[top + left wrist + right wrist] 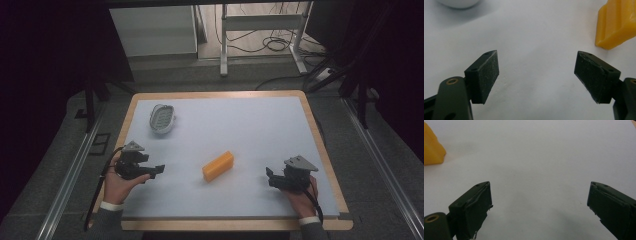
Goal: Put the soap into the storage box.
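The orange rectangular block [218, 166] lies flat near the middle of the white desk [260, 125], turned a little on the diagonal, between the two grippers and apart from both. The small white oval basket [163, 118] rests well apart, toward the far left corner.

The risk I see is a push instead of a grasp: if one jaw meets the end of the block first, the block can slide or turn on the smooth surface. A grasp across a corner could also let it slip out.

The left gripper [156, 170] has its jaws wide open, holding and touching nothing. The right gripper [268, 176] is the same, wide open over bare desk.
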